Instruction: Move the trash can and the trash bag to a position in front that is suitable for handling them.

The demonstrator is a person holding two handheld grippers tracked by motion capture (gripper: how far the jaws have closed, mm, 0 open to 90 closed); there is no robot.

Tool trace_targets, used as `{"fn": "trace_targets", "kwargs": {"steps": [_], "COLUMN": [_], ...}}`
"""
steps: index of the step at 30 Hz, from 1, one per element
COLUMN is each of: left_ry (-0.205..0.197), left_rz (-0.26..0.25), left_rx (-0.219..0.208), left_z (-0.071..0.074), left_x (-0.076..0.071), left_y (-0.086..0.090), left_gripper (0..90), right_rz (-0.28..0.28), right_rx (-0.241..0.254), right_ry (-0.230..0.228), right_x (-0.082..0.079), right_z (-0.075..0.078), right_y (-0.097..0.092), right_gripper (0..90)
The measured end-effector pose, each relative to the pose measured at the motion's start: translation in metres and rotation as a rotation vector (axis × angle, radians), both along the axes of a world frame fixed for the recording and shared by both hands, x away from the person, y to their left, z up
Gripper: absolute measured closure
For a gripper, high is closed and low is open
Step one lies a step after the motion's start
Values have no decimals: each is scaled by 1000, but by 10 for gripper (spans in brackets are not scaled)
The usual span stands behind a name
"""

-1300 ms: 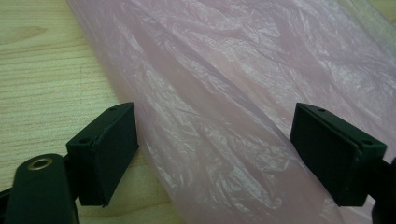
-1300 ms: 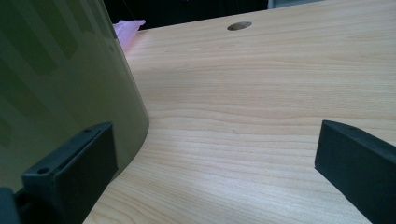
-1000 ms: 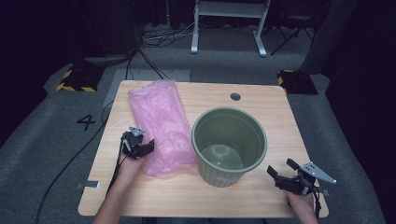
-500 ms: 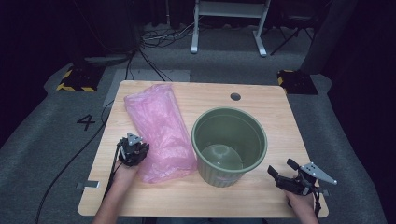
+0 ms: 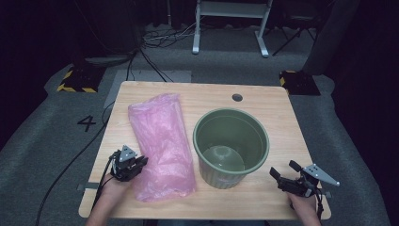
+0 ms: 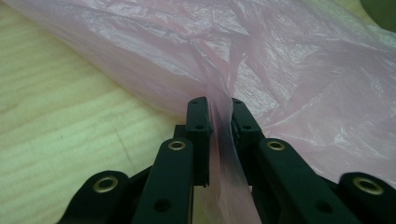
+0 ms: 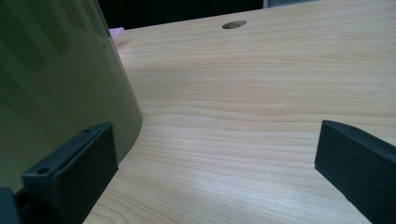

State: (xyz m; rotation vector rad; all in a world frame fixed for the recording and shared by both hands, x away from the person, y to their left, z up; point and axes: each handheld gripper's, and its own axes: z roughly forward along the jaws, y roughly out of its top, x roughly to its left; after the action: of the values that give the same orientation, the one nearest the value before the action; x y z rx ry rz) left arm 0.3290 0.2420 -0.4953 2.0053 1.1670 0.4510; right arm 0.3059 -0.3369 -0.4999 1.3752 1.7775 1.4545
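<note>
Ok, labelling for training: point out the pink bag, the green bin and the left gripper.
pink plastic bag (image 5: 162, 136), high view, middle of its crinkled film
green bin (image 5: 258, 128), high view, far rim
left gripper (image 6: 219, 108), left gripper view, between fingertips

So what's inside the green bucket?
Nothing that I can see: the green bucket looks empty, down to its pale round bottom. Its near wall hides a strip of the bottom nearest the person.
</note>
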Motion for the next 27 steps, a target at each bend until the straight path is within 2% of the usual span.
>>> {"fn": "trace_targets", "kwargs": {"steps": [4, 5, 14, 22, 25, 27], "left_ry": [5, 5, 4, -2, -9, 0], "left_rz": [-19, -19, -33, -27, -27, -22], "left_rx": [-12, -12, -30, -64, -72, -79], "left_z": [-2, -2, -6, -5, -4, -5], "left_x": [-19, -19, -49, -67, -68, -68], "left_y": [5, 5, 15, 20, 21, 22], "left_gripper": [811, 811, 803, 803, 803, 789], "right_rz": [0, 0, -3, -5, -6, -6], "right_rx": [2, 2, -10, -13, -15, -15], "right_ry": [1, 1, -2, -4, -5, -6], "right_x": [0, 0, 0, -1, -1, -1], "right_z": [0, 0, 0, 0, 0, 0], "right_y": [0, 0, 1, 1, 2, 1], "right_gripper": [0, 0, 0, 0, 0, 0]}}
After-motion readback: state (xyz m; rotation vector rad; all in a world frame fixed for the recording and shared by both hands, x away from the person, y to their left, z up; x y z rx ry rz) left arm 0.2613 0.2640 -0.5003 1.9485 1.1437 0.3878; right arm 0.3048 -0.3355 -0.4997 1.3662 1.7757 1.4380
